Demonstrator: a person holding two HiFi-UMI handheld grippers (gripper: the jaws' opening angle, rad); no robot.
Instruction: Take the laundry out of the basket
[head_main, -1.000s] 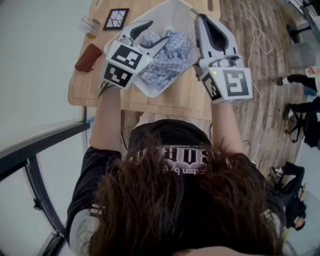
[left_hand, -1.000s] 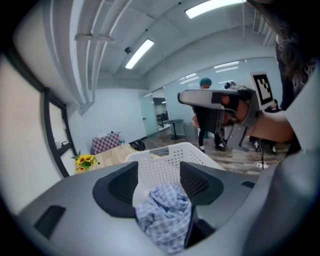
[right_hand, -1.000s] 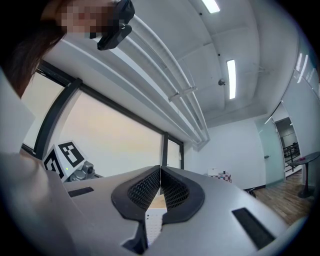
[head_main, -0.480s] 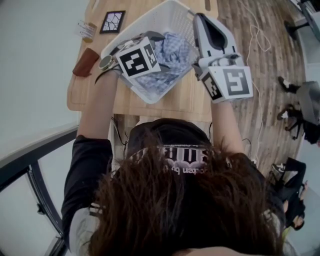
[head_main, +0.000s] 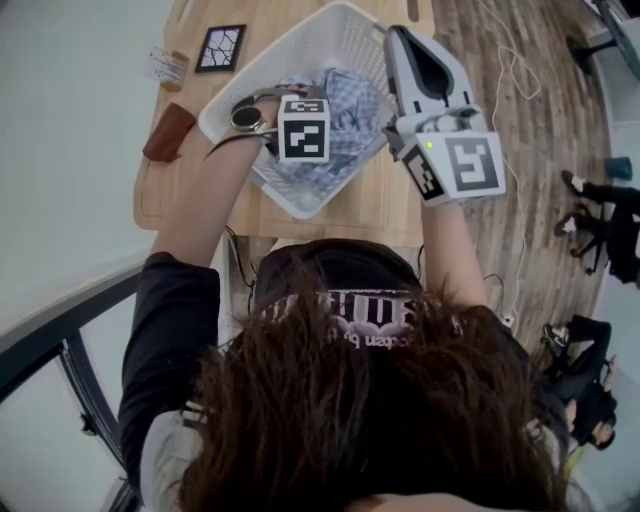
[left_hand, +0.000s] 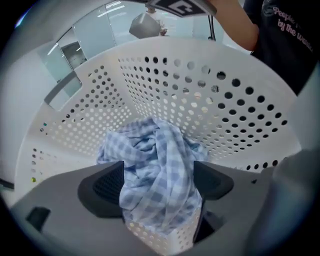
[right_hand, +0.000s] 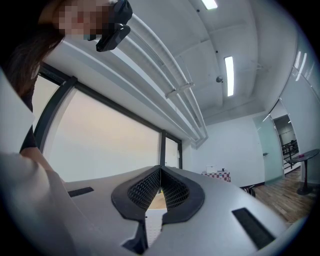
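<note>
**Counts.** One white perforated basket (left_hand: 225, 90), one blue-and-white checked cloth (left_hand: 155, 150), two grippers, one wooden table (head_main: 380, 205). Three small things lie on the table outside the basket: a brown pouch (head_main: 168, 132), a dark framed tile (head_main: 221, 47) and a small jar (head_main: 165, 65).

**Left gripper** (left_hand: 159, 181). It points down into the basket. Its jaws have just been opening and now stand wide, one pad on either side of the crumpled cloth, which lies between them on the basket floor and is not clamped.

**Right gripper** (right_hand: 160, 172). Its jaws are closed tip to tip, with nothing between them.

**Views compared.** Only the left gripper view shows the cloth between the pads. In the head view the marker cube covers the jaw tips. That view alone places the right gripper outside the basket, just beside the rim. The right gripper view shows only window, ceiling and a far wall.

**Edges.** The perforated wall curves close behind the cloth, ahead of the left jaws. Bare basket floor lies to their left.
</note>
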